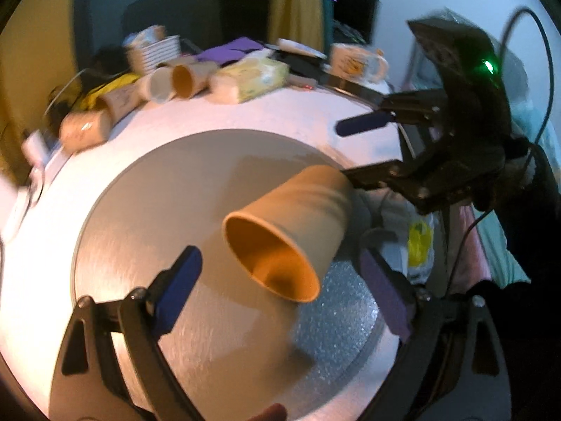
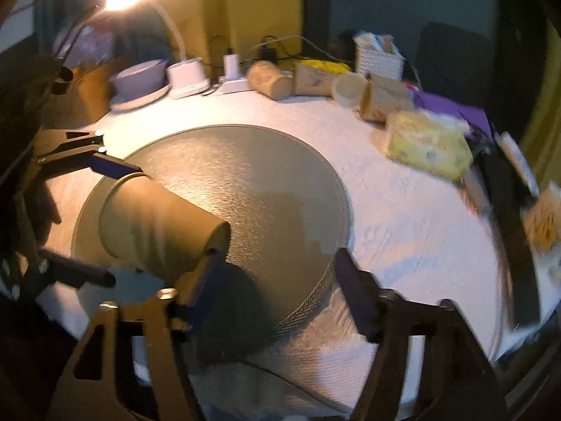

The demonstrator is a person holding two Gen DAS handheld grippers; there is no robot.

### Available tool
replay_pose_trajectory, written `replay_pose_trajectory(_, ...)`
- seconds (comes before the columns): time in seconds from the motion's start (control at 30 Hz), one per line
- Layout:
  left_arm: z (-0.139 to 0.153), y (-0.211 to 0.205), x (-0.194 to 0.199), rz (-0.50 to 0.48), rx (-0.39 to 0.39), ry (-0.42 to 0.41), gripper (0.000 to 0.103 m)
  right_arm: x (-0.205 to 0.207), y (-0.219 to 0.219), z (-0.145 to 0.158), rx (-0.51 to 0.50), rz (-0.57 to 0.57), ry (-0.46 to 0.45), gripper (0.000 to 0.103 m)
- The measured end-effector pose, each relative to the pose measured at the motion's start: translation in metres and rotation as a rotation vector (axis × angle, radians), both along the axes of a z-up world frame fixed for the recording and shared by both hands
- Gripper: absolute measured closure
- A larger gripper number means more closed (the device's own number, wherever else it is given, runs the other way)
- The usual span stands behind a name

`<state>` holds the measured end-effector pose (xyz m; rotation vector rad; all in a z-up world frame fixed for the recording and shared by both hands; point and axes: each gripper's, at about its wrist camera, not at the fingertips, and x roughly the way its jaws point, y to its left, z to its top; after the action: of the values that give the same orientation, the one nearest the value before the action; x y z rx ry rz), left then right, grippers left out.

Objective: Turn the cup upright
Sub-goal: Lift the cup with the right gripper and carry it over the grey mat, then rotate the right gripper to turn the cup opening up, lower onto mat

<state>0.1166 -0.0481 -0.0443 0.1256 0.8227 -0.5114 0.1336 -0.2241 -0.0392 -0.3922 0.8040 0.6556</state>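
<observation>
A round grey mat [image 2: 252, 182] is lying on a white tablecloth [image 2: 403, 217]. At the far table edge, several cups [image 1: 168, 82] are lying on their sides in a row, near a white woven basket [image 2: 378, 59]. A yellow-green tissue pack [image 2: 426, 145] is resting just beside them. A printed mug [image 1: 354, 61] is standing upright farther along the table. A lit desk lamp [image 2: 186, 73] is shining over a shallow bowl [image 2: 138, 77]. A white charger [image 2: 231, 65] is standing between lamp and cups.
</observation>
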Motion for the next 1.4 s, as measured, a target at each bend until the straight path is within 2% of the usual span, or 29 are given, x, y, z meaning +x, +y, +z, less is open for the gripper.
replay_pose_trajectory(0.13, 0.002, 0.023, -0.016, 0.1, -0.109, -0.003, 0.011, -0.006, 0.011, 0.006, -0.079, 0.095, -0.001, 0.031)
replay_pose_trajectory(0.3, 0.001, 0.048, -0.032, 0.207, -0.172, -0.027, 0.011, -0.016, 0.024, 0.007, -0.126, 0.172, 0.023, 0.031)
replay_pose_trajectory(0.63, -0.003, 0.098, -0.055, 0.362, -0.316, -0.071, 0.011, -0.037, 0.051, 0.016, -0.211, 0.291, 0.075, 0.031)
replay_pose_trajectory(0.9, -0.003, 0.118, -0.076, 0.424, -0.368, -0.106, 0.011, -0.052, 0.096, 0.015, -0.266, 0.415, 0.108, 0.031)
replay_pose_trajectory(1.07, -0.006, 0.128, -0.089, 0.455, -0.384, -0.126, 0.011, -0.051, 0.127, 0.007, -0.336, 0.466, 0.122, 0.031)
replay_pose_trajectory(1.23, -0.008, 0.138, -0.094, 0.46, -0.438, -0.135, 0.011, -0.049, 0.154, -0.004, -0.426, 0.507, 0.148, 0.031)
replay_pose_trajectory(1.4, -0.009, 0.141, -0.097, 0.46, -0.454, -0.144, 0.011, -0.045, 0.173, -0.017, -0.501, 0.529, 0.208, 0.031)
